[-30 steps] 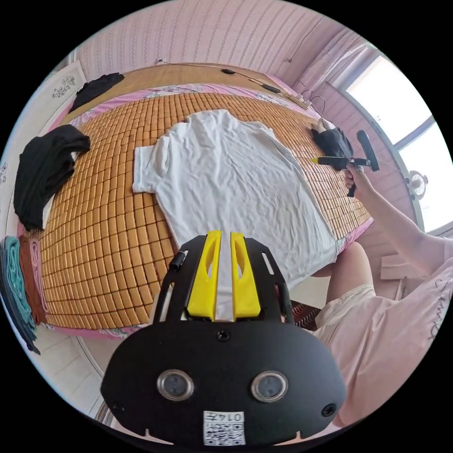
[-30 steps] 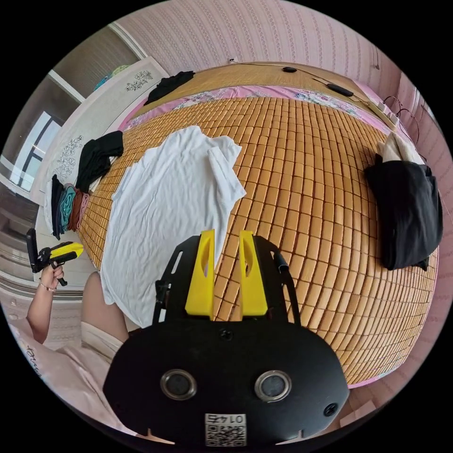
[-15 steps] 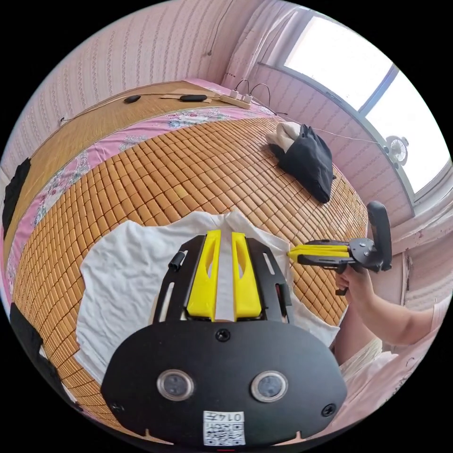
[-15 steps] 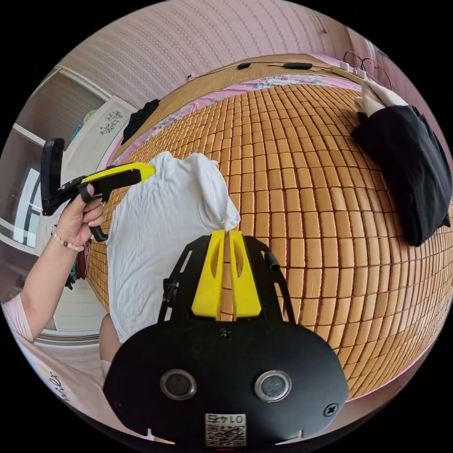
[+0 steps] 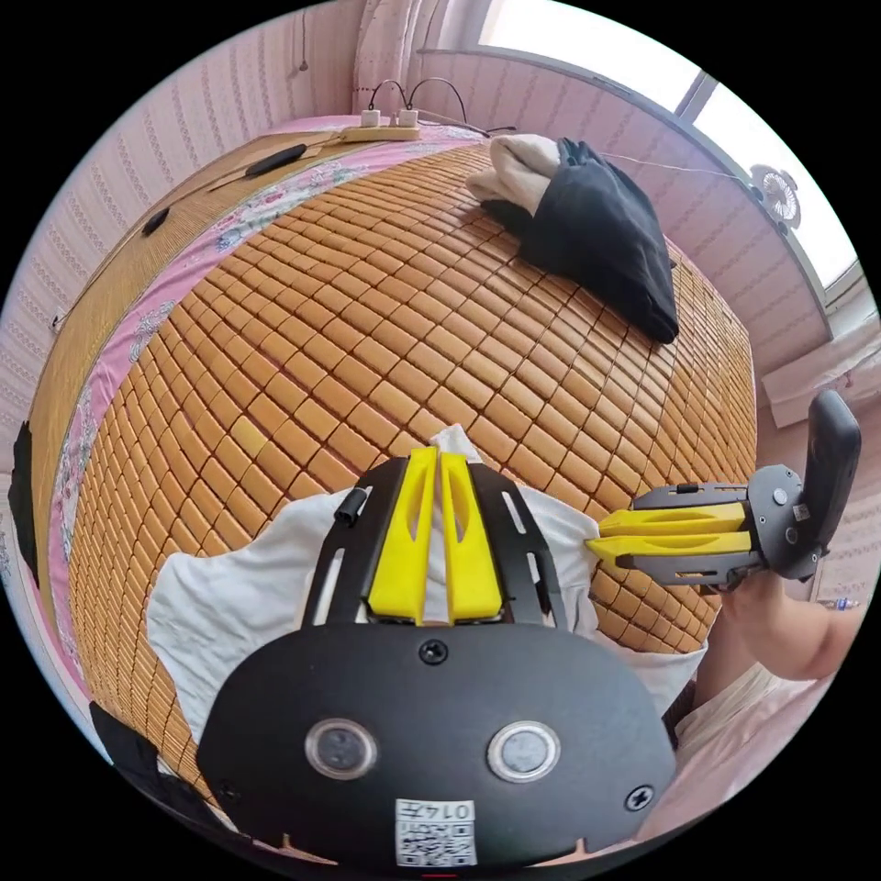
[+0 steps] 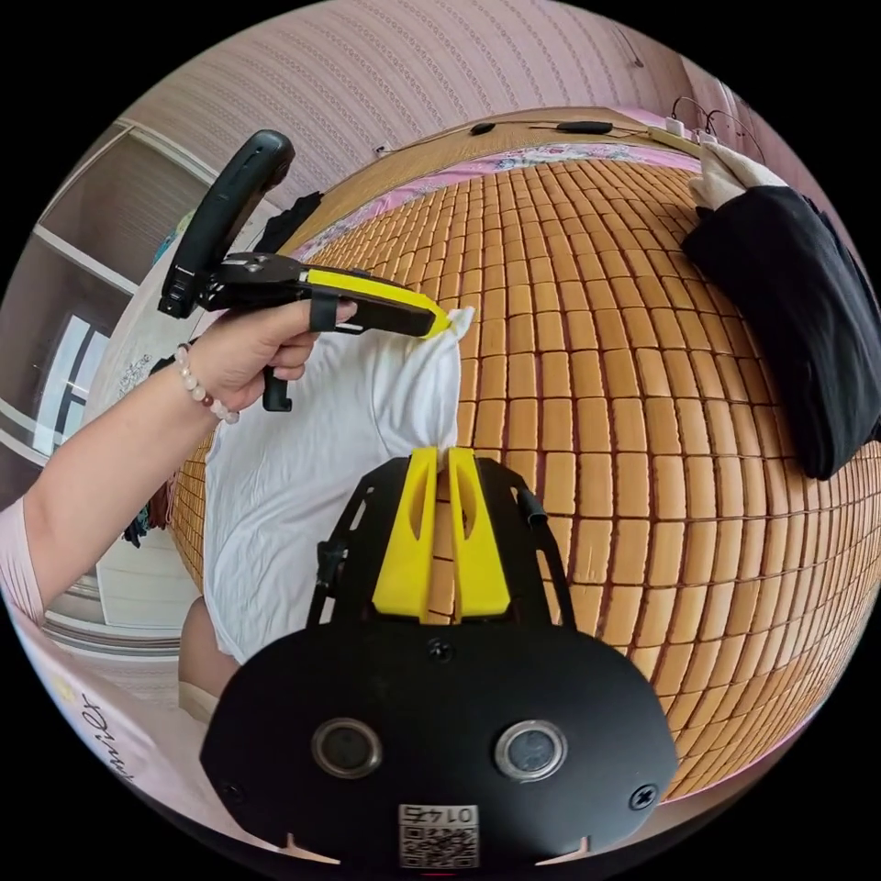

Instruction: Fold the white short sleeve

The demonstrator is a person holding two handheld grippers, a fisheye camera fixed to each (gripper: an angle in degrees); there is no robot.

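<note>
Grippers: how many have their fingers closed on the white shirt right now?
2: the left gripper pinches the white shirt at its far edge; the right gripper pinches the near corner.

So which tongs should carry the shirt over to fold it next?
Probably both: the left tongs and right tongs each seem to pinch the white shirt along its edge, so neither looks better placed.

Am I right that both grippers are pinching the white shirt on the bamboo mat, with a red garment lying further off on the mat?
Not quite: the garment lying further off is black, not red, as the right gripper view shows. The rest holds: the left gripper and right gripper both pinch the white shirt on the bamboo mat.
</note>
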